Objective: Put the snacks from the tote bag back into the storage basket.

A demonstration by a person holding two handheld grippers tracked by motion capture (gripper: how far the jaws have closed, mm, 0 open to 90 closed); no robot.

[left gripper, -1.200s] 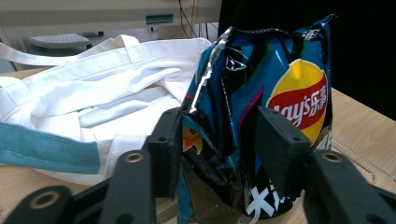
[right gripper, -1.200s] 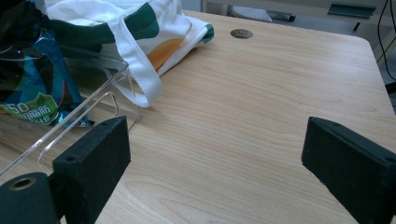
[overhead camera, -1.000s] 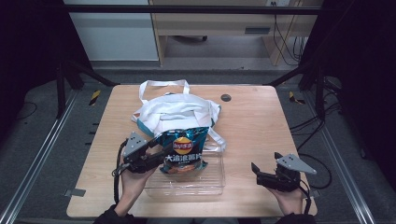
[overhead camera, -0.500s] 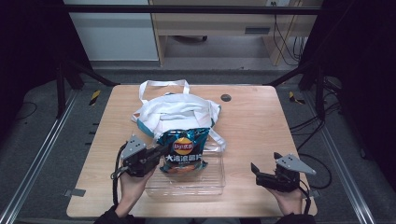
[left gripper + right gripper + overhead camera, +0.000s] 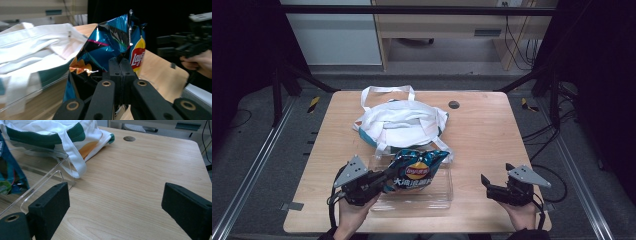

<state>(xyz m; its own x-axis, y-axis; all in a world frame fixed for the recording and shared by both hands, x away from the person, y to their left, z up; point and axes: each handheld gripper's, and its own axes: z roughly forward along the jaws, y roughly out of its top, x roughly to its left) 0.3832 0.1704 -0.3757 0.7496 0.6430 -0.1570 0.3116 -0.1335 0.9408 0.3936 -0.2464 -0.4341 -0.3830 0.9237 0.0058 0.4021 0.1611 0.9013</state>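
One blue foil chip bag (image 5: 416, 171) lower centre, pinched by left gripper (image 5: 380, 180) jaws, one clear plastic tray (image 5: 438, 195), one white-green cloth tote (image 5: 402, 122), right gripper (image 5: 488, 186) jaws wide, empty

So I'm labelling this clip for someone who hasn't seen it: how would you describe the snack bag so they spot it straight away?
On the wooden table, look at the near edge, in front of the white cloth tote bag, where a clear plastic tray sits. The chip bag is above that tray, pinched in the left gripper. It is the one glossy blue foil thing there, with a red and yellow Lay's logo.
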